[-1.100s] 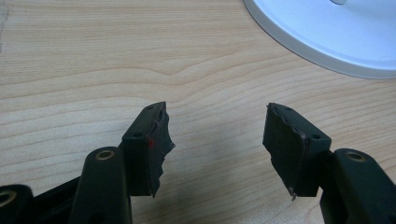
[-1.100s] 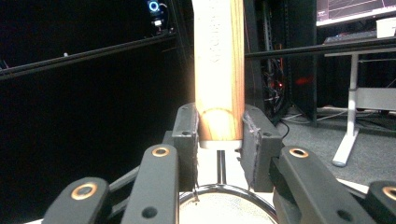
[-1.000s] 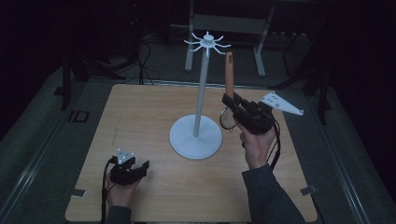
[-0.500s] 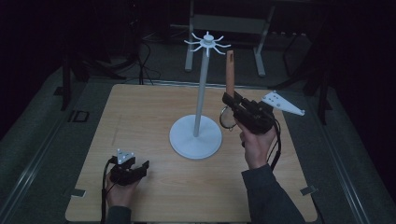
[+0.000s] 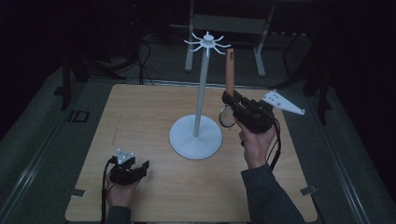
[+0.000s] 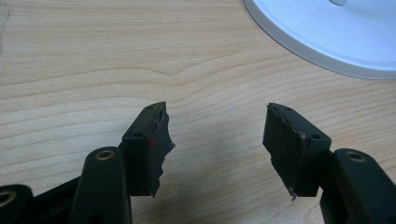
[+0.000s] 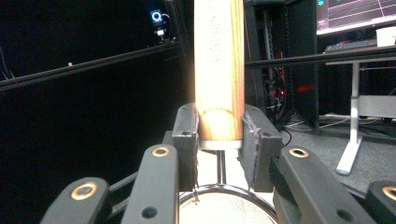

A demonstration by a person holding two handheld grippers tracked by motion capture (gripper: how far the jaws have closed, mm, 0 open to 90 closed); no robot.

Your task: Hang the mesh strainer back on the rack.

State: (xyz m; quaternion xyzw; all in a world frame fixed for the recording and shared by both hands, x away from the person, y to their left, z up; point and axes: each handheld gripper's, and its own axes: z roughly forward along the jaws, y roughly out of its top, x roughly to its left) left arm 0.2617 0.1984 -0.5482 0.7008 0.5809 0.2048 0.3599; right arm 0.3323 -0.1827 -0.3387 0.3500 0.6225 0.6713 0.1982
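A small strainer with a wooden handle [image 5: 229, 70] stands upright in my right gripper [image 5: 232, 100], right of the white stand's pole [image 5: 201, 93]. In the right gripper view both pads press the lower end of the handle [image 7: 218, 70], and the metal ring [image 7: 224, 190] of the strainer hangs just below the right gripper [image 7: 219, 137]. The stand carries a crown of hooks [image 5: 208, 43] on top and rests on a round base [image 5: 195, 137]. My left gripper [image 5: 139, 167] lies low on the table near the front left, open, with bare wood between its fingers [image 6: 148, 140].
The wooden tabletop [image 5: 140, 116] ends close behind the stand. The stand's white base [image 6: 327, 37] lies a short way ahead of the left gripper [image 6: 215, 135]. Dark floor, cables and table legs surround the table.
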